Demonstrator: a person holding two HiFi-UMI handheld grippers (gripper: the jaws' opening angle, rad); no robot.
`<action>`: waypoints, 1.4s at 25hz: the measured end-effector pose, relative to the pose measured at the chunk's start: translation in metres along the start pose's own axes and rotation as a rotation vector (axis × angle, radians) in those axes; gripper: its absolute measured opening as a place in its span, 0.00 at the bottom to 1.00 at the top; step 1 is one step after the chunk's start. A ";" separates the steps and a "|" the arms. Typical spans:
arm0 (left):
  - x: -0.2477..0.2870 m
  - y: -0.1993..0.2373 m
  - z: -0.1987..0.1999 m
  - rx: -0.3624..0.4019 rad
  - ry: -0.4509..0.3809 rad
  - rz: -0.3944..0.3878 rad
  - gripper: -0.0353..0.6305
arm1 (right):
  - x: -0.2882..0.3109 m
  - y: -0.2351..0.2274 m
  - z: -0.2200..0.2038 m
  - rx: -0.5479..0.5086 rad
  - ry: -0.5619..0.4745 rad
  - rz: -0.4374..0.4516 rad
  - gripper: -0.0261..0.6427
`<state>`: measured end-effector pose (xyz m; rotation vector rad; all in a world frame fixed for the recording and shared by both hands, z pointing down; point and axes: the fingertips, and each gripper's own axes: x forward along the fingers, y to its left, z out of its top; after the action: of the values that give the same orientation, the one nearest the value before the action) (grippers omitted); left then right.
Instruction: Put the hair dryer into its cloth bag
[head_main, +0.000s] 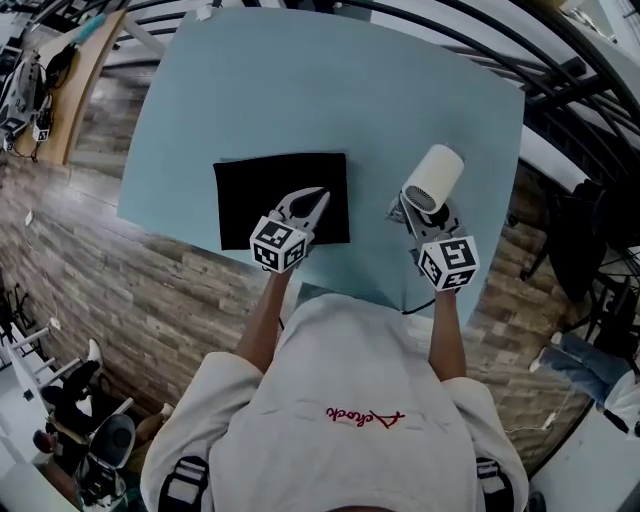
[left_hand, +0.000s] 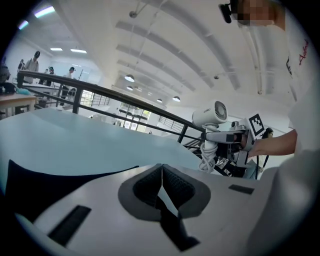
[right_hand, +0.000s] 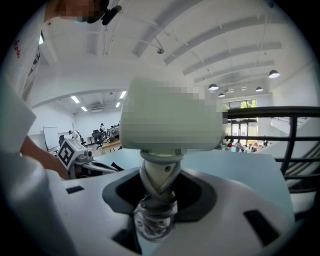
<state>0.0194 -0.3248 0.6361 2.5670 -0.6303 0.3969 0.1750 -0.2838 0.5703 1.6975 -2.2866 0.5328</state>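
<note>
Head view: right tongs (head_main: 424, 218) clamped on hair dryer (head_main: 436, 174) handle; left tongs (head_main: 318, 197) together over flat bag (head_main: 250, 200). Risk: mouth unopened, dryer jams, shoves bag across counter (head_main: 300, 90).

Flat on the tabletop (head_main: 300, 100), left of middle, toward the near edge: cloth bag (head_main: 265, 190). Over its near right part: left claw (head_main: 320, 194). Right of the bag, apart from it: hair dryer (head_main: 436, 176), handle between the right claw's (head_main: 424, 216) jaws, cord wound round the handle, barrel toward the far edge. Beyond the tabletop's far side: railing (right_hand: 280, 113).
</note>
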 end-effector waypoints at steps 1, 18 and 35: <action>0.001 -0.003 0.000 0.001 0.000 0.015 0.07 | -0.001 -0.004 -0.002 -0.012 0.008 0.014 0.29; 0.031 -0.009 -0.040 0.021 0.137 0.205 0.22 | -0.016 -0.022 -0.029 -0.022 0.045 0.119 0.29; 0.064 0.009 -0.094 0.039 0.393 0.331 0.22 | -0.020 -0.035 -0.034 -0.012 0.066 0.095 0.29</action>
<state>0.0541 -0.3080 0.7437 2.3199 -0.9004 1.0010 0.2140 -0.2611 0.5977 1.5486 -2.3272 0.5840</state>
